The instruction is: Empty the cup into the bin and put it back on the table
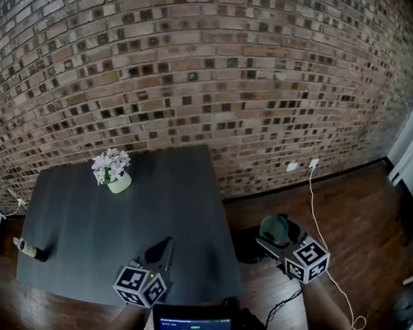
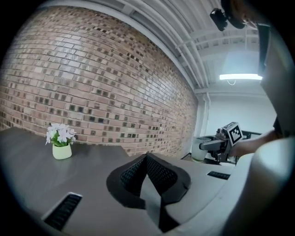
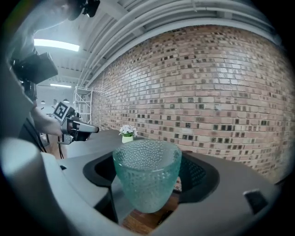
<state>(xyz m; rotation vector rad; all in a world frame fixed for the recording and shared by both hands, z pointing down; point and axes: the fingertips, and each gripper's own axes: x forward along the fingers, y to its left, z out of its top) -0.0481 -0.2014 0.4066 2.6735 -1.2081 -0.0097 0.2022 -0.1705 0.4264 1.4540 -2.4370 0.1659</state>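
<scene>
My right gripper (image 1: pixel 271 241) is clamped on the cup (image 3: pixel 146 177): a green glass cup with a bumpy surface, sitting upright between the two jaws with a pad pressed against each side. From the head view, the gripper holds the cup off the right-hand edge of the bench (image 1: pixel 119 225), over the wooden floor (image 1: pixel 357 205). A dark round thing that I take to be the bin (image 1: pixel 247 247) is just beneath and beside it.

My left gripper (image 2: pixel 147 156) has its jaws brought together to a point with nothing between them. It hangs over the near part of the bench, pointing across the dark top towards the brick wall (image 2: pixel 92 83). Ahead of it and to its left stands a small pale pot of white flowers (image 2: pixel 61 143), well apart from the jaws. Far off to its left, a bottle (image 1: pixel 29 248) lies at the bench's edge. To its right I can see the right gripper with the cup in its jaws.
</scene>
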